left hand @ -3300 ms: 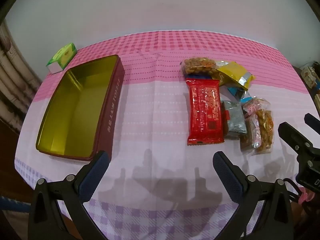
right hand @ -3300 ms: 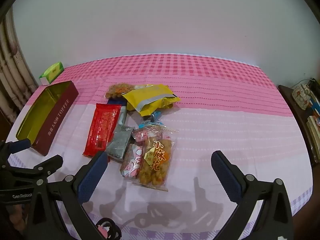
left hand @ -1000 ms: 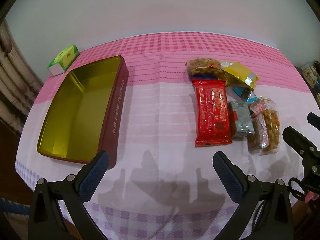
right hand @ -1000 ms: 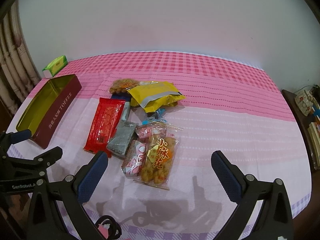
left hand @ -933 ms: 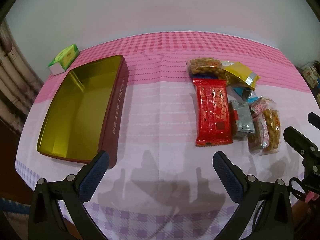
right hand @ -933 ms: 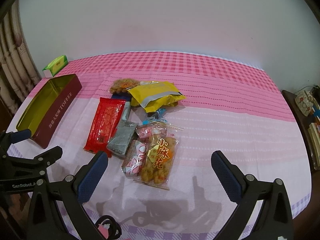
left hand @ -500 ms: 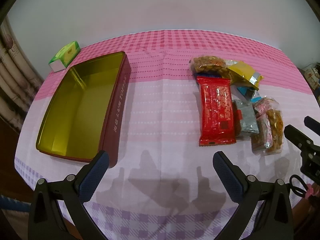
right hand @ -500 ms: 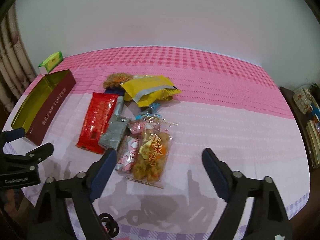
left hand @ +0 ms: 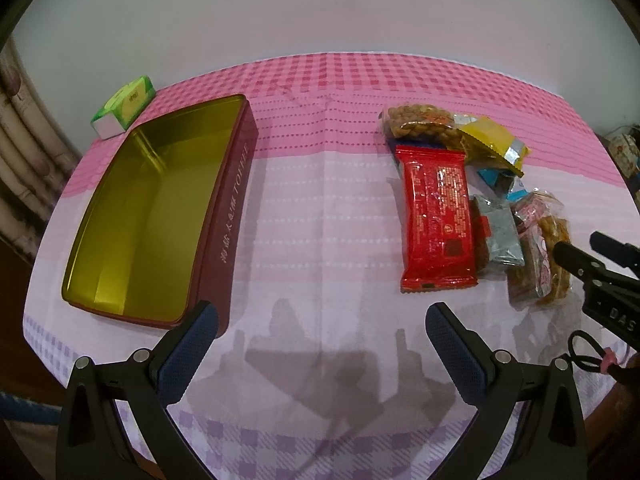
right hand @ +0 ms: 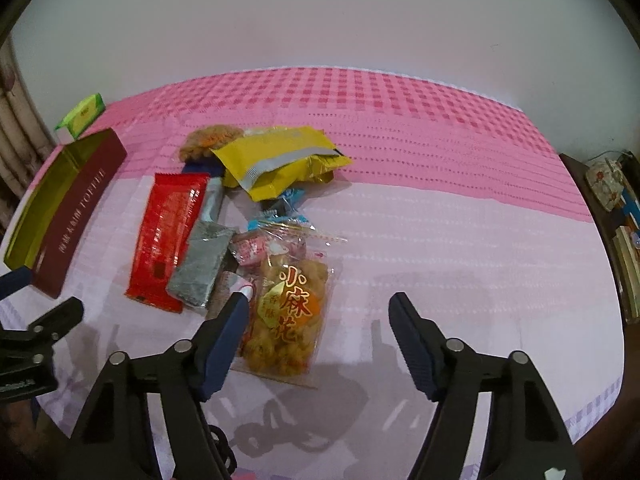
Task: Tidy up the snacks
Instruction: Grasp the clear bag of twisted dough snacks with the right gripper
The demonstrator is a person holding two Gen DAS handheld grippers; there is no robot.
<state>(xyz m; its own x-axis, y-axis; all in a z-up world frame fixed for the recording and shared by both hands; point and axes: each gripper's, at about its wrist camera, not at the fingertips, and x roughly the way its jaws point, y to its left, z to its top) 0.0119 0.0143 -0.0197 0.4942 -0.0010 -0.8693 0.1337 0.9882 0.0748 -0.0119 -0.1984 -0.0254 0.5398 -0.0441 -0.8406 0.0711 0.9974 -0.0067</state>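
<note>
Pink checked tablecloth (left hand: 328, 184), snacks piled toward the right side of it, tin well apart on the left.

Open toffee tin (left hand: 156, 208): dark red outside, gold inside, nothing in it. Green box (left hand: 124, 106) just past its far corner.

Snack pile, seen from the right wrist: long red packet (right hand: 168, 236) lying flat on the pile's tin side, grey foil packet (right hand: 200, 268) touching its edge, yellow bag (right hand: 280, 160) at the back partly over a bag of nuts (right hand: 210, 140), small blue wrappers (right hand: 280, 208) in the middle, pink candy packet (right hand: 256, 248) behind a clear bag of fried twists (right hand: 288, 320) at the front.

Right gripper (right hand: 318, 312) pointing down at the pile, jaws about half open and closing. Fried twists bag sitting between the 2 fingers, nearer the left finger (right hand: 224, 340), which overlaps the bag's edge in the view. Right finger well clear of it. Can't tell if the left pad actually touches the bag. No squeeze on it yet.

Left gripper (left hand: 320, 344) spread wide over bare cloth between tin and pile, holding nothing.
</note>
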